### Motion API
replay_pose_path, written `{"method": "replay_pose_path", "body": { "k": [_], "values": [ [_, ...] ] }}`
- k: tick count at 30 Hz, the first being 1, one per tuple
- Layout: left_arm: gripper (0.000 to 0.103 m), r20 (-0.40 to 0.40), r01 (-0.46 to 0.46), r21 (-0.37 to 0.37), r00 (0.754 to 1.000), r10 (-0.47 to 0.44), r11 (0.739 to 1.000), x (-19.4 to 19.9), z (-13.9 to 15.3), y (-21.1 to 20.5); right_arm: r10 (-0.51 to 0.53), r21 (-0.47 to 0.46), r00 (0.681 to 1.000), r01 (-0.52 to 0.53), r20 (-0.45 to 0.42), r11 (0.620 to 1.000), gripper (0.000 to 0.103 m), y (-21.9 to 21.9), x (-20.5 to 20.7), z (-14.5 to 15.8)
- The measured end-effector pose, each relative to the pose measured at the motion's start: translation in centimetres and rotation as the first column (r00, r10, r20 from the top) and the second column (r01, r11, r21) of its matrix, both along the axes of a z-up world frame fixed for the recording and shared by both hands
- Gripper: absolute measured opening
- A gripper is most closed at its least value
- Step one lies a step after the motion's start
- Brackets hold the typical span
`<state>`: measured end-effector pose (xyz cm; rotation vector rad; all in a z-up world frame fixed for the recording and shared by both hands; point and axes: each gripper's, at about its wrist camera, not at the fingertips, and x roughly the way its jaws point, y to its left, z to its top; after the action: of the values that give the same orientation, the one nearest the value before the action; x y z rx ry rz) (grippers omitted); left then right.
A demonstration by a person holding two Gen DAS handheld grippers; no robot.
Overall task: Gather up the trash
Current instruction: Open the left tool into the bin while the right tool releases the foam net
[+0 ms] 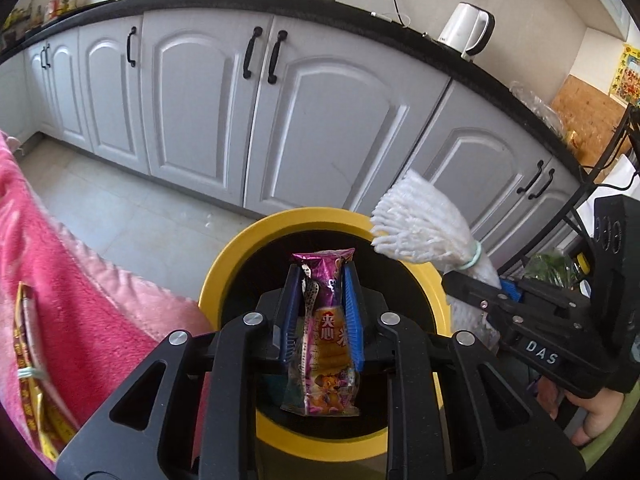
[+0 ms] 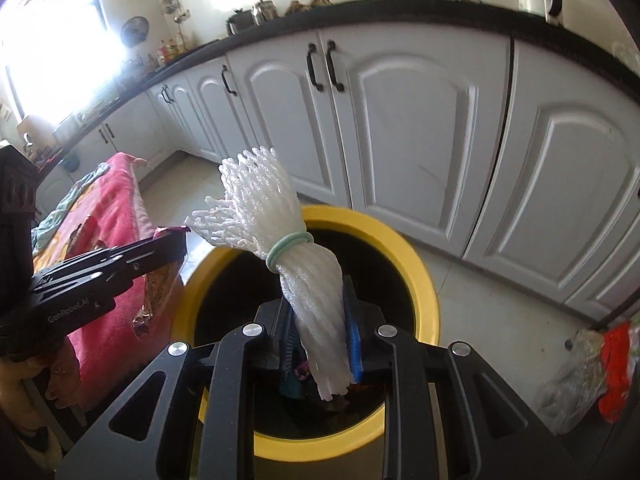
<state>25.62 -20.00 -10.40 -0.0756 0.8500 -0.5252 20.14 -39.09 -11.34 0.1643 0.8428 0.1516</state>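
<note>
Step in hand: deposit stage of trash collection; both items are held over the round yellow-rimmed bin with a dark interior point(image 1: 224, 264), not yet let go.

Left tongs point(image 1: 320, 280): closed on a purple printed plastic snack wrapper point(image 1: 326, 340); the wrapper is pinched about mid-length between the blue pads point(image 1: 354, 320), its top edge standing clear above the tips and its lower end hanging free below.

Right tongs point(image 2: 316, 292): closed on a bundle of white foam fruit netting point(image 2: 316, 300) tied with a pale green rubber band point(image 2: 286, 250); the grip sits below the band, and the flared end fans out above it.

Position of trash: the wrapper is seen directly over the bin opening in the left wrist view; the netting's held end lies over the opening in the right wrist view, while its flared end reaches towards the rim on the side of the white panelled cabinet doors point(image 1: 328, 136).

Bin contents: some dark and coloured scraps are glimpsed below the right tongs; what they are cannot be told through the shadow.

Surroundings: a pink fleece blanket point(image 1: 60, 264) lies just beside the bin on the left.

Next move (judgement): each pair of tongs is to be opened so that its item falls inside. The netting is light and springy and may catch on the pads or rim, so the right tongs would best be lowered or centred first.

Risk: the wrapper may cling to a pad.
</note>
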Motion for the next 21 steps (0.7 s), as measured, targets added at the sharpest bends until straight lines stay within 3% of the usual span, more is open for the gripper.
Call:
{"method": "replay_pose_path", "body": {
  "k": [1,2,4,7,15,17,21],
  "values": [
    [0.018,0.0,-0.003,0.003,1.0,0.003,1.0,0.0,-0.2,-0.1,-0.004,0.003,1.0,0.004,-0.011,1.0,0.023,-0.1,0.1,-0.4],
    [0.028,0.0,-0.005,0.005,1.0,0.005,1.0,0.0,-0.3,0.0,-0.009,0.005,1.0,0.009,-0.024,1.0,0.026,-0.2,0.3,-0.9],
    [0.04,-0.003,-0.008,0.011,1.0,0.008,1.0,0.0,-0.5,0.1,-0.025,0.013,0.999,0.026,-0.041,1.0,0.04,-0.6,0.4,-1.5],
    [0.047,-0.007,-0.028,0.018,1.0,0.028,0.999,0.0,-0.6,0.7,-0.043,0.023,0.998,0.044,-0.056,0.999,0.054,-1.1,0.6,-1.9],
    [0.072,0.004,-0.103,0.004,0.995,0.103,0.995,-0.2,0.6,3.2,-0.081,0.029,0.996,0.082,-0.022,0.996,0.064,-1.5,0.3,-0.9],
    [0.085,0.012,-0.121,-0.003,0.993,0.122,0.993,-0.3,1.1,4.0,-0.084,0.026,0.996,0.084,-0.012,0.996,0.067,-1.4,0.3,-0.5],
    [0.092,0.031,-0.173,-0.016,0.984,0.173,0.985,-0.7,2.2,5.9,-0.088,0.025,0.996,0.088,0.022,0.996,0.072,-1.0,0.0,0.6]
  ]
}}
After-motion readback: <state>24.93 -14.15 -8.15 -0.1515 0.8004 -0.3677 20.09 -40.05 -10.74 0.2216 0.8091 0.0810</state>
